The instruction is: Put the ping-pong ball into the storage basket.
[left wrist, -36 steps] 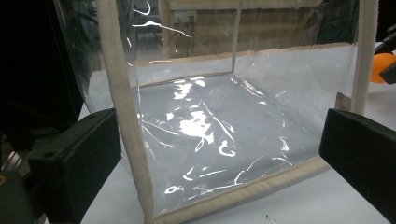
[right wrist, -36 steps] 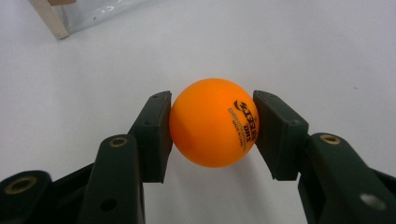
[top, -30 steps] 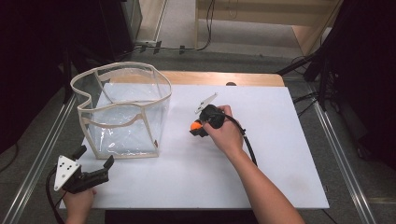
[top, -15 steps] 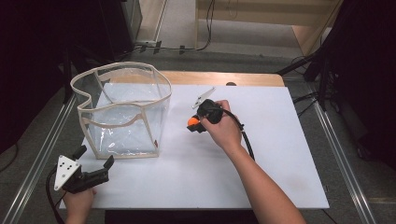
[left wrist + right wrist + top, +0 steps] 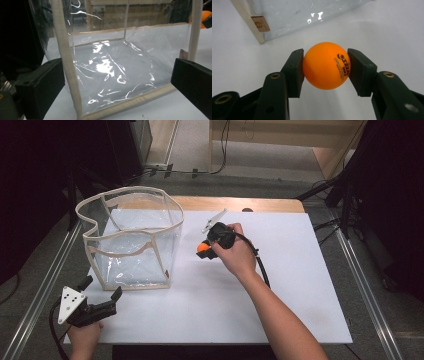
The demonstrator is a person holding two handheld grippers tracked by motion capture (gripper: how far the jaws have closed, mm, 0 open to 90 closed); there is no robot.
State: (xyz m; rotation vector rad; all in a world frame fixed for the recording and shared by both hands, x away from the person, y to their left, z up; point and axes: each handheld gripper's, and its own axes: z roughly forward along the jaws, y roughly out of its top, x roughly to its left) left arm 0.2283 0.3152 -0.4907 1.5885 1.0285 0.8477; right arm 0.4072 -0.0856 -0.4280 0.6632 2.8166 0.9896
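Ball: small orange table-tennis ball with dark print [image 5: 325, 65], clamped between both pads, above the white table sheet [image 5: 280, 285], just right of the bag.
Right gripper [image 5: 206, 249]: closed on the ball, pads pressing each side.
Left gripper [image 5: 100, 295]: jaws spread wide, nothing between the pads, at the sheet's near-left corner, facing the bag.
Bag: clear plastic box-shaped bag with beige fabric edging [image 5: 131, 240], upright, open-topped, on the sheet's left part.

Both grippers are black with blocky rectangular pads. The right gripper [image 5: 325, 72] shows brass-ringed screw holes along its arms, and a black cable trails from it. The left gripper [image 5: 100, 297] carries a grey three-cornered plate with dark holes and its own black cable.
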